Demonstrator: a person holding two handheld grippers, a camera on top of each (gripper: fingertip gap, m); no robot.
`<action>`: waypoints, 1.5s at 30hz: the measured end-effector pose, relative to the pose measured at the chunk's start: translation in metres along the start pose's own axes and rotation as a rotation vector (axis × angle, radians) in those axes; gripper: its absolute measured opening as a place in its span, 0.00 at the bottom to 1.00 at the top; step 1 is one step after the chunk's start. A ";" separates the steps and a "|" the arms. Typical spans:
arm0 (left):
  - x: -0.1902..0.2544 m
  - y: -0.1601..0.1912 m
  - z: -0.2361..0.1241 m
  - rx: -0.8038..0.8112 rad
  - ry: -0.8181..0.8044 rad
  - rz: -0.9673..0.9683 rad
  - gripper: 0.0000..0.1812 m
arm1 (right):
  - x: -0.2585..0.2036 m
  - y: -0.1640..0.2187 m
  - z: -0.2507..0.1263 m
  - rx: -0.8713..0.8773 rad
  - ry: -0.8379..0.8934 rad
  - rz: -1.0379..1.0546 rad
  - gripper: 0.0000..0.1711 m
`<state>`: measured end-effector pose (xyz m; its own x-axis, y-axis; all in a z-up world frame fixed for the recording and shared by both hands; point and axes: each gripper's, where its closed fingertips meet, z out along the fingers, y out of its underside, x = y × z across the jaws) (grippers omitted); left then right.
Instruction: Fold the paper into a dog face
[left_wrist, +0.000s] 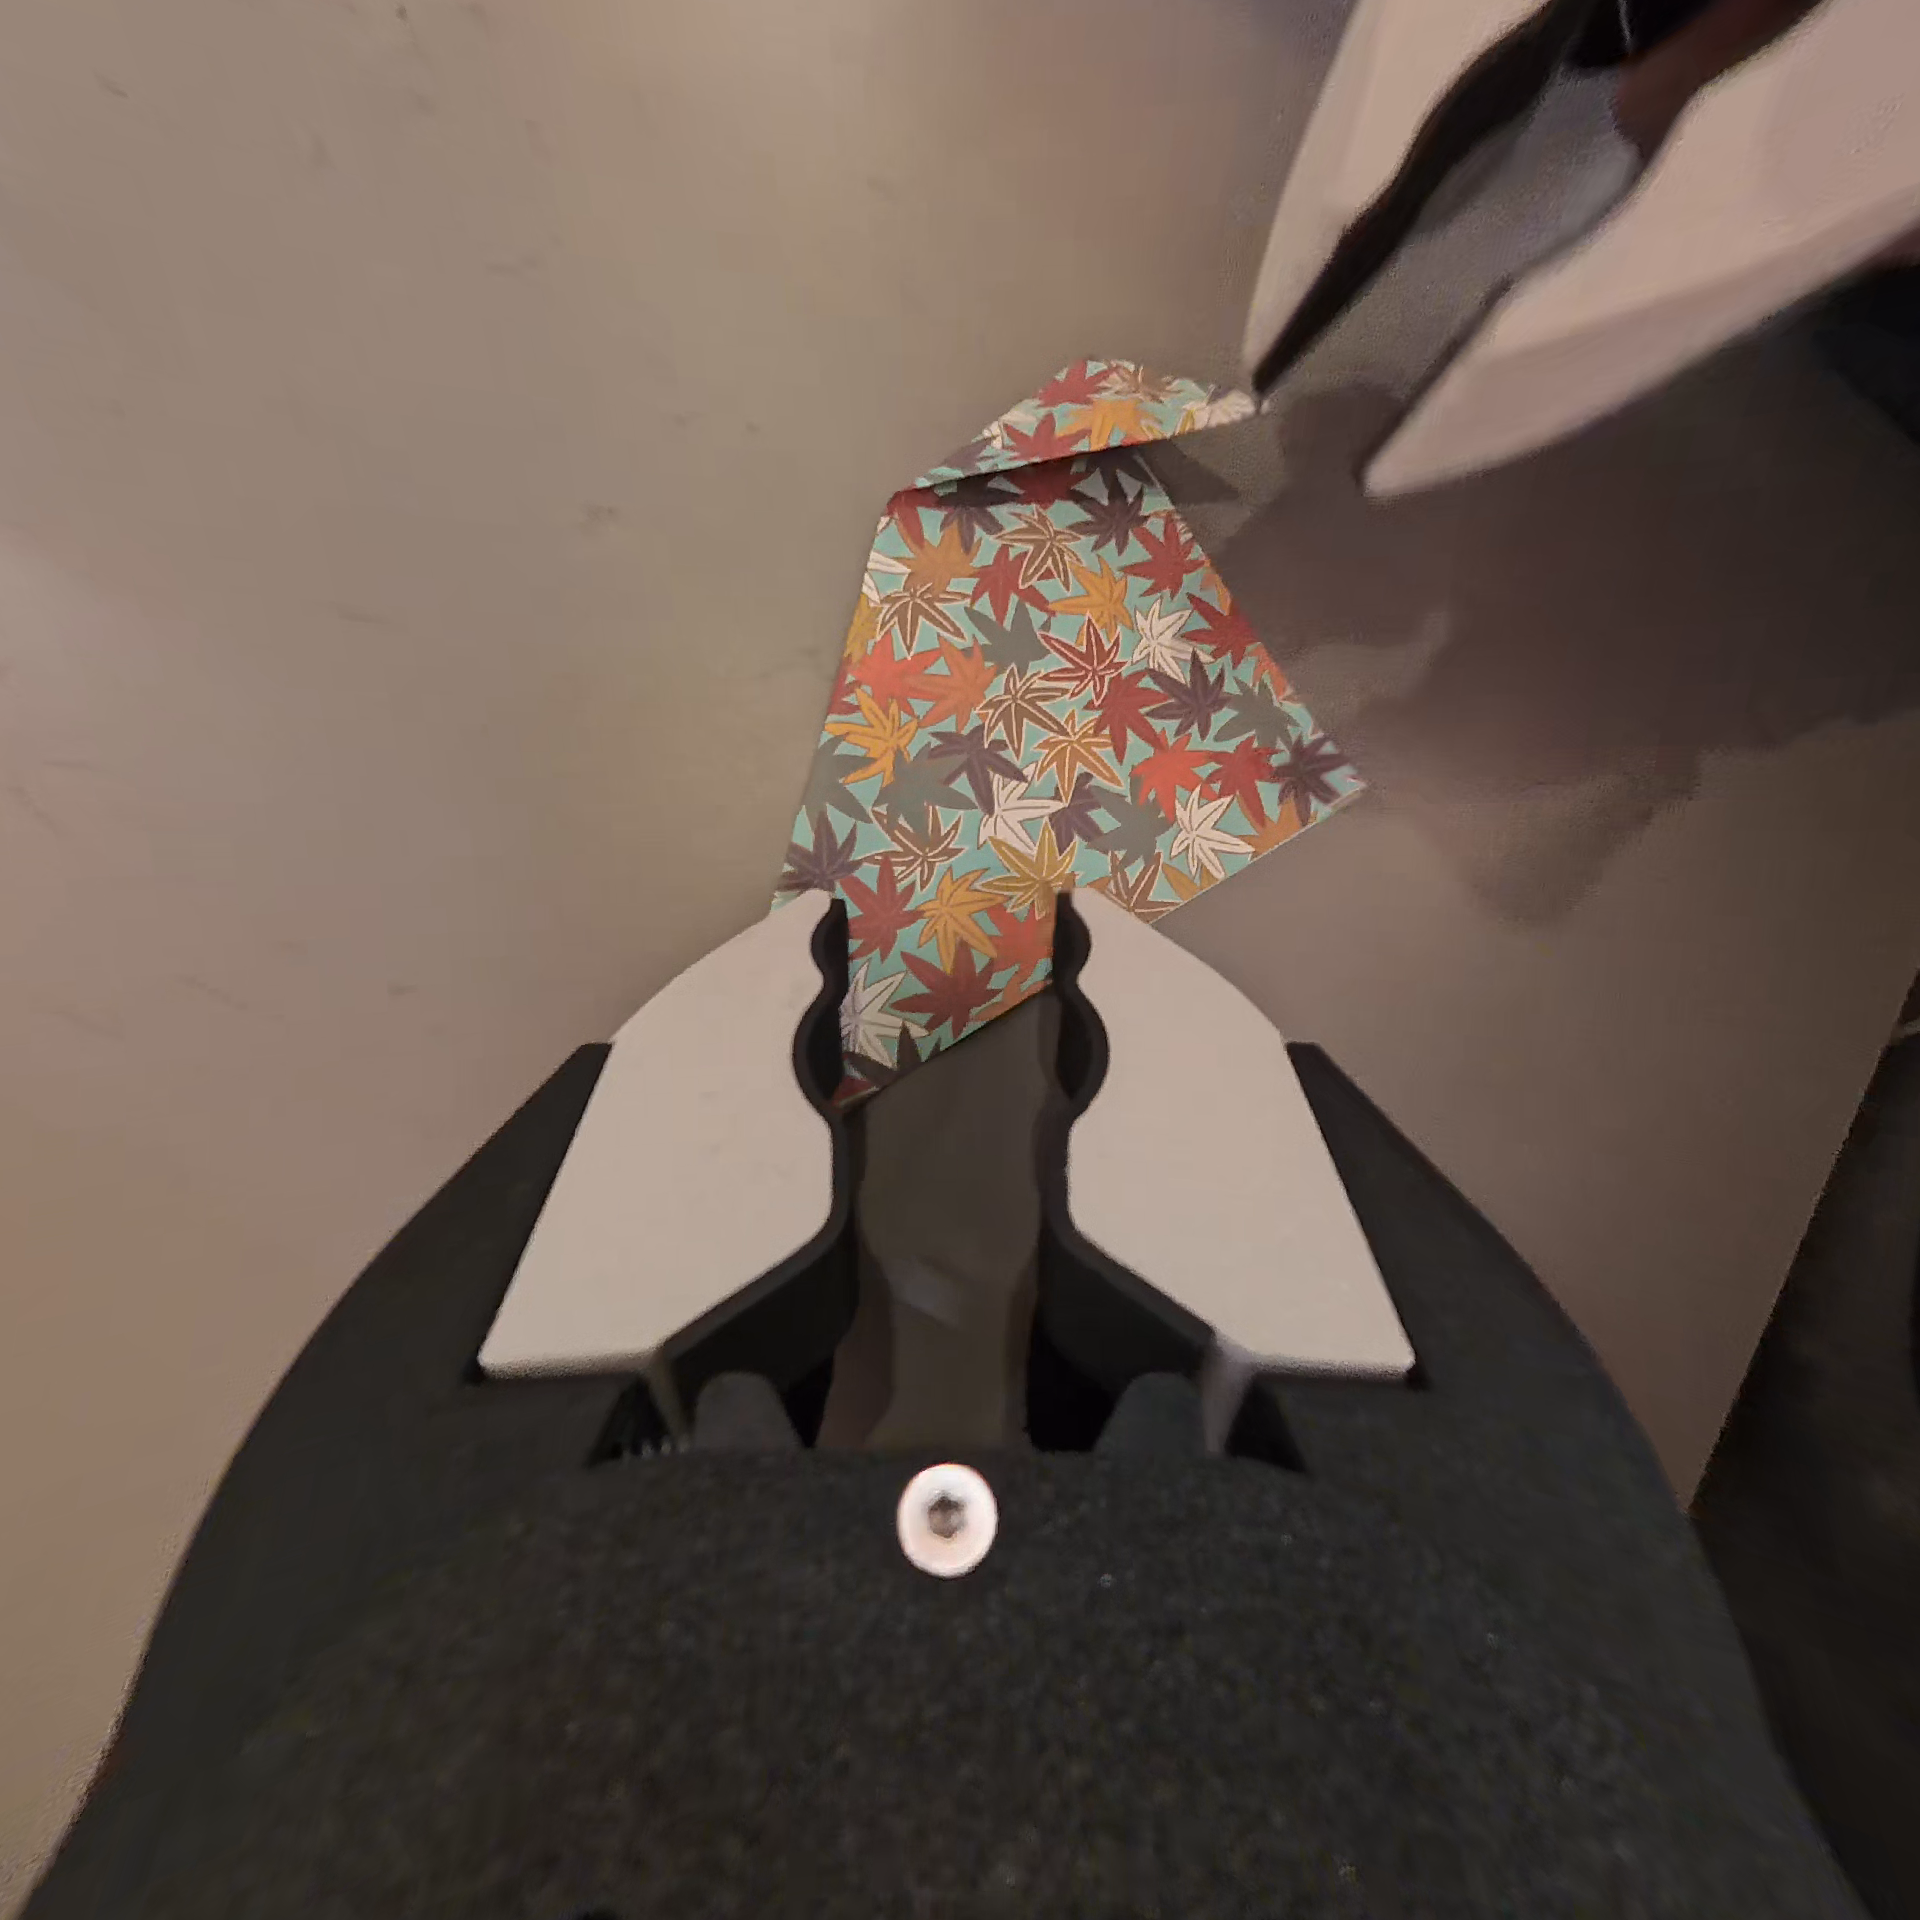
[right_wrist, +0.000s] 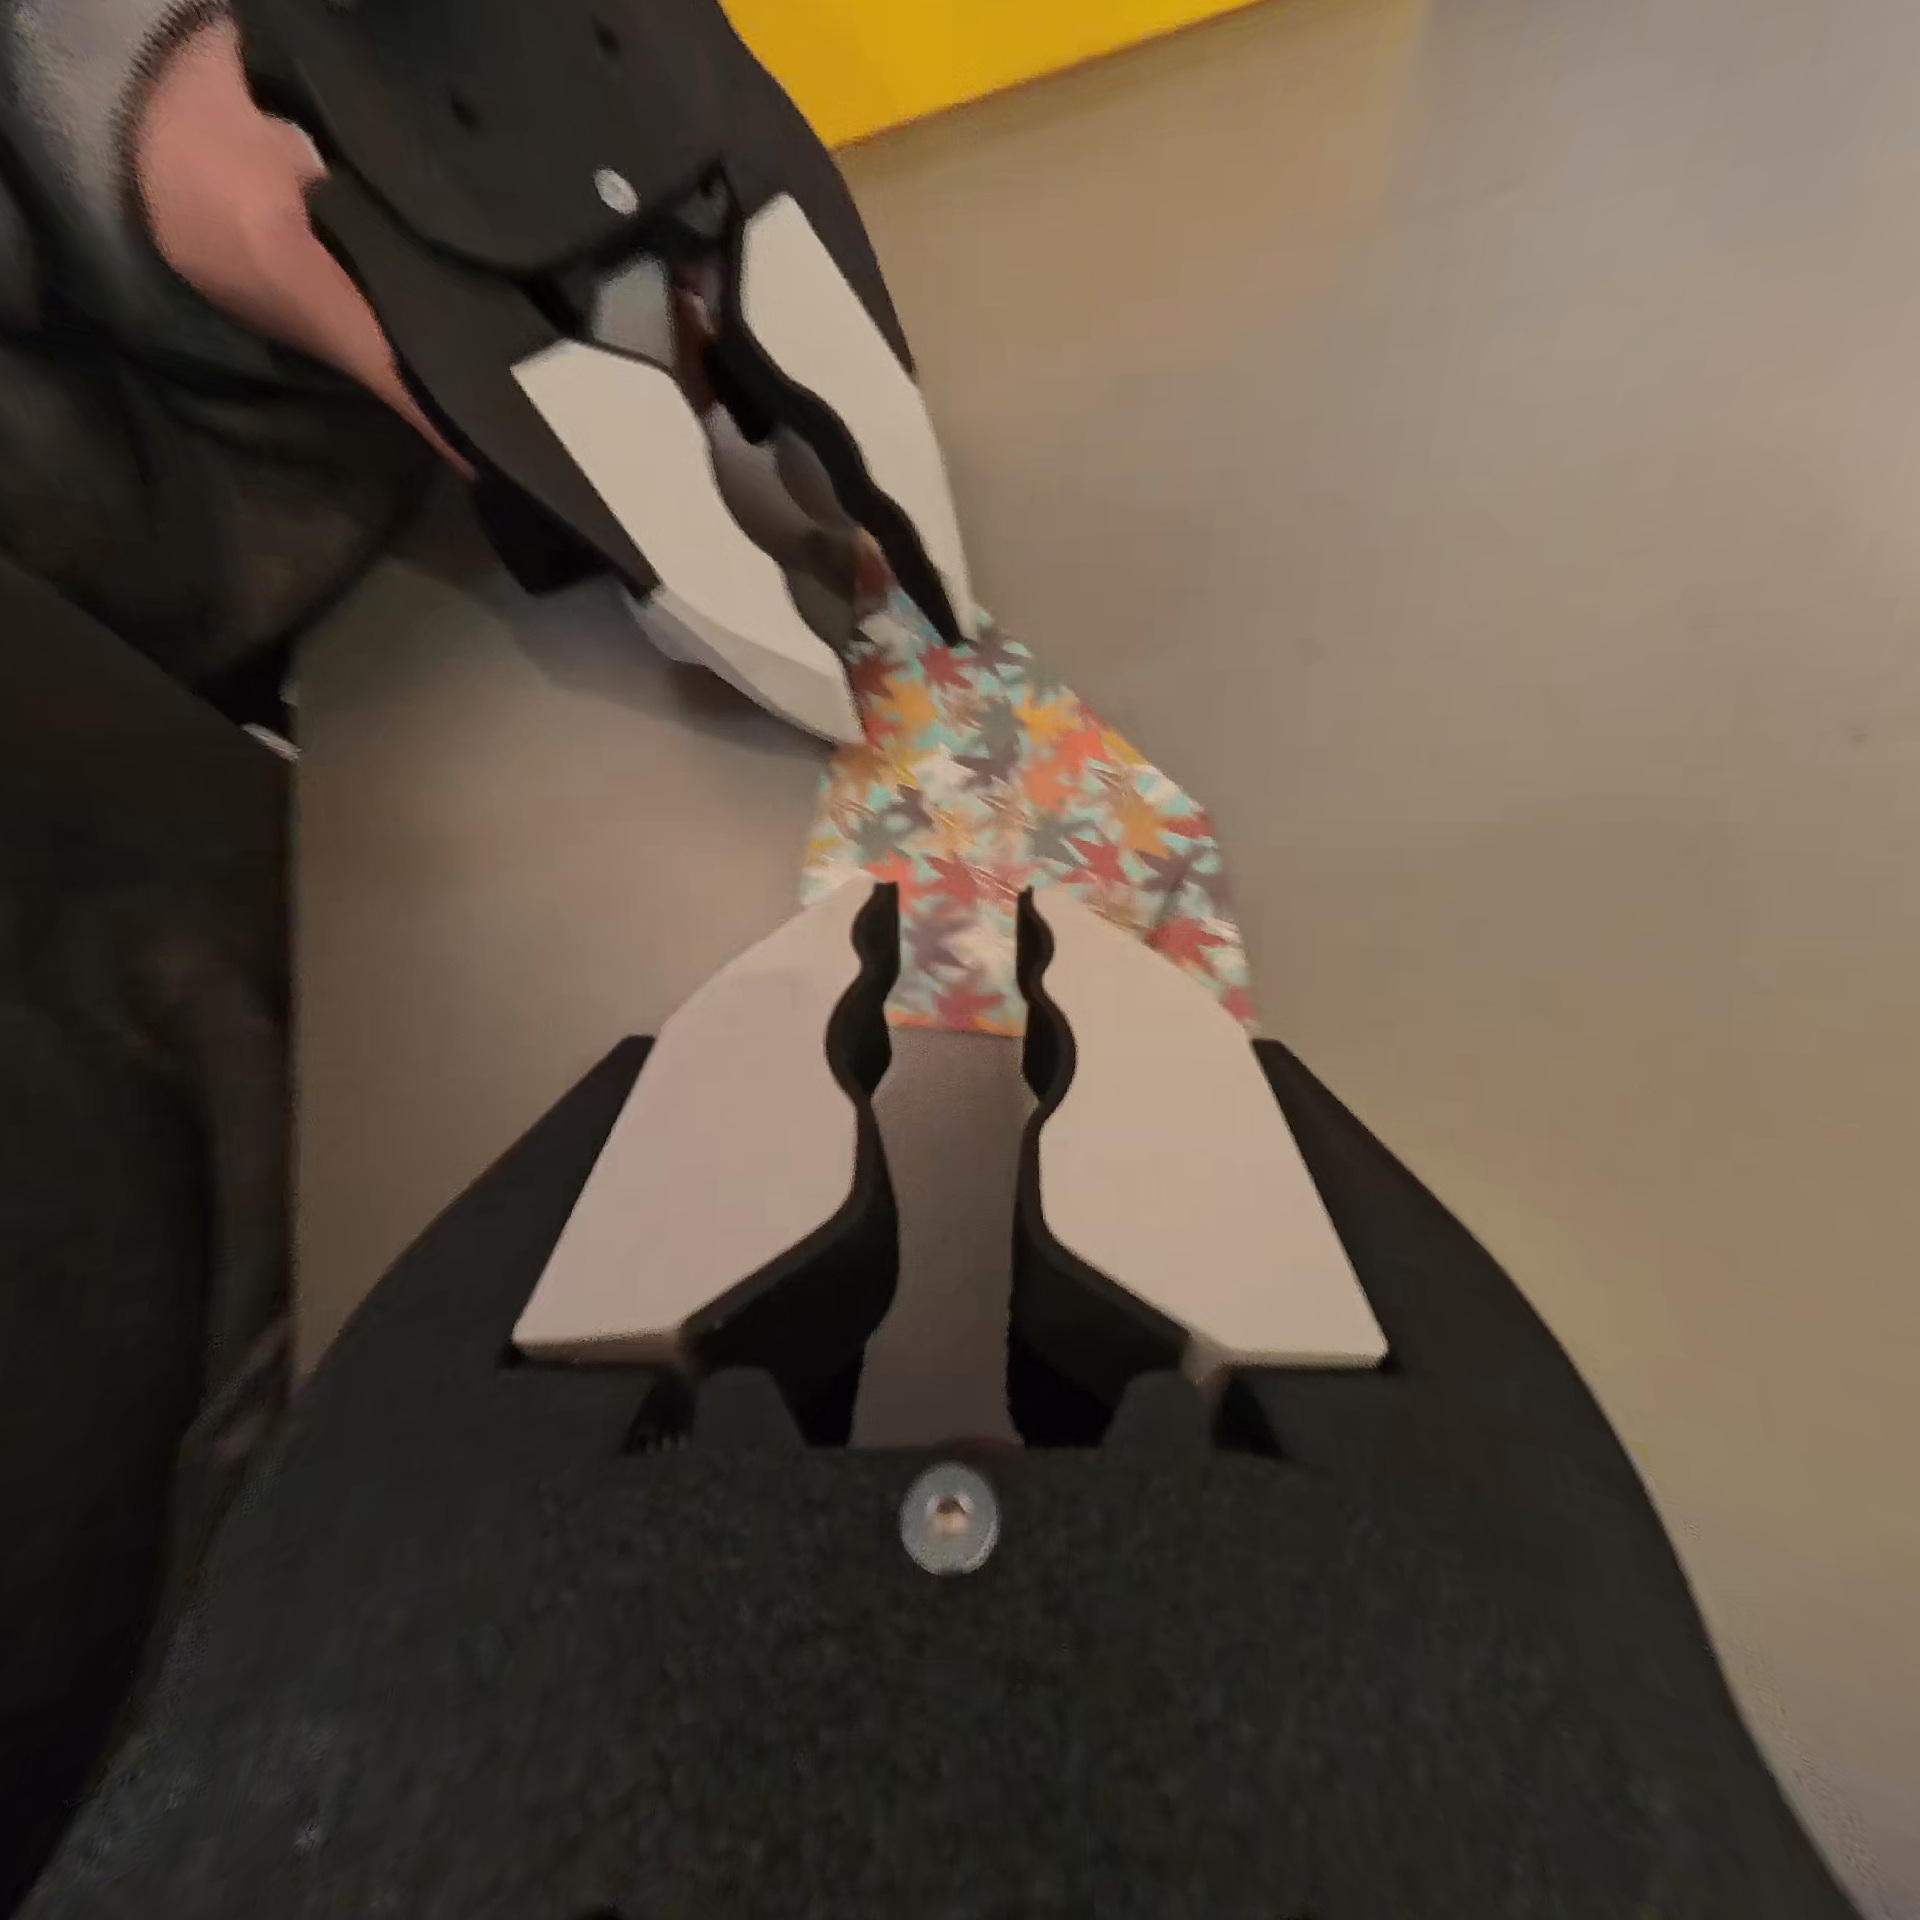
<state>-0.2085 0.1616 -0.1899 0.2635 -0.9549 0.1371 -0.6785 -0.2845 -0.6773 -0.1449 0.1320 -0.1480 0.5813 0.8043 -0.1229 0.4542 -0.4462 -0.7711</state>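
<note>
1. The tabletop (left_wrist: 416, 416) is a plain grey-beige surface that spreads beyond and to both sides of the fingers in both wrist views; a yellow strip (right_wrist: 966, 62) lies at its far edge.
2. The left gripper (left_wrist: 951, 914) has its fingers spread, with a clear gap between the tips. The near corner of the paper lies in that gap, and I cannot tell whether either tip touches it.
3. The right gripper (right_wrist: 956, 904) likewise has its fingers apart over the opposite corner of the paper. In the left wrist view it shows blurred beyond the paper, one tip just beside a raised flap.
4. The leaf-patterned paper (left_wrist: 1049, 707) lies on the tabletop between the two grippers, already folded to a pointed shape.
5. The folded flap (left_wrist: 1101, 416), at the end of the paper far from the left fingers, stands a little off the sheet and is not pressed flat.
6. Handling, as I judge it: the paper is very light, thin and limp. It creases easily and would probably slide on the smooth tabletop, so one corner needs pinning. Best hold: pinch a corner or free edge gently, near a crease; a hard pull could tear or crumple it.
</note>
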 end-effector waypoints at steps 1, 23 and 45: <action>0.001 0.000 0.000 0.006 -0.005 -0.012 0.20 | -0.010 0.001 0.006 -0.004 -0.028 0.017 0.13; -0.020 0.023 -0.030 0.059 -0.048 -0.350 0.12 | -0.014 0.003 0.029 -0.069 0.021 -0.094 0.12; -0.001 0.037 -0.040 0.043 0.010 -0.444 0.13 | -0.023 -0.015 0.094 -0.132 -0.034 -0.205 0.16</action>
<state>-0.2612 0.1488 -0.1856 0.5161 -0.7417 0.4285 -0.4715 -0.6636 -0.5808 -0.2285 0.1572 -0.1927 0.4457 0.8952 0.0050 0.6458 -0.3177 -0.6943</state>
